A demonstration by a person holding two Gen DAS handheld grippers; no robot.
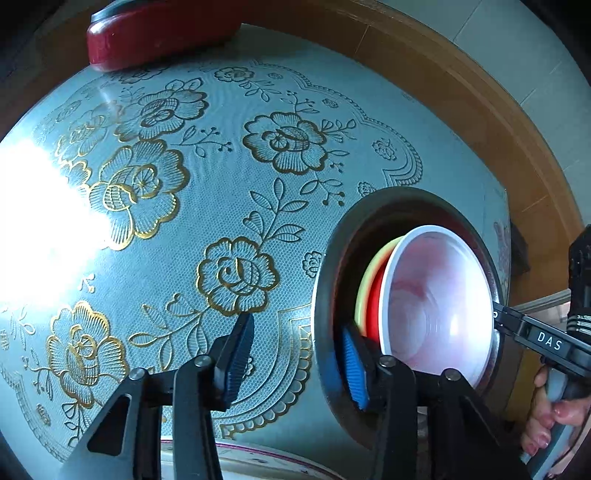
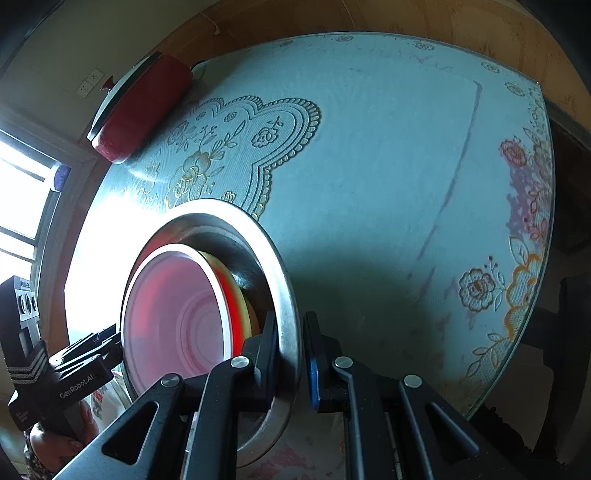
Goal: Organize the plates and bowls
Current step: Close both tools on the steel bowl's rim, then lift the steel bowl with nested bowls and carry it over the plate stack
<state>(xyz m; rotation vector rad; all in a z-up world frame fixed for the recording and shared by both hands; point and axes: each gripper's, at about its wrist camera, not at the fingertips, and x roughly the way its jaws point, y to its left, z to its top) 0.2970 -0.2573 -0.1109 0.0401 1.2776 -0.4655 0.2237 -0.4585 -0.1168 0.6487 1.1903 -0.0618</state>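
A large steel bowl (image 1: 325,295) (image 2: 284,295) holds nested dishes: a white bowl (image 1: 436,302) (image 2: 177,317) on top, a red one (image 1: 375,299) (image 2: 231,299) and a yellow one (image 1: 364,284) (image 2: 212,258) beneath. My left gripper (image 1: 295,362) straddles the steel bowl's rim, one pad inside and one outside, with a wide gap. My right gripper (image 2: 290,362) straddles the opposite rim, jaws close about the rim. Each gripper also shows in the other's view, the right gripper in the left wrist view (image 1: 502,321) and the left gripper in the right wrist view (image 2: 110,343).
The table (image 2: 388,155) has a blue floral cloth under glass. A red lidded pot (image 1: 159,33) (image 2: 140,107) stands at the far side. A patterned plate rim (image 1: 258,458) lies at the near edge. The table's right edge (image 2: 546,258) drops off to dark floor.
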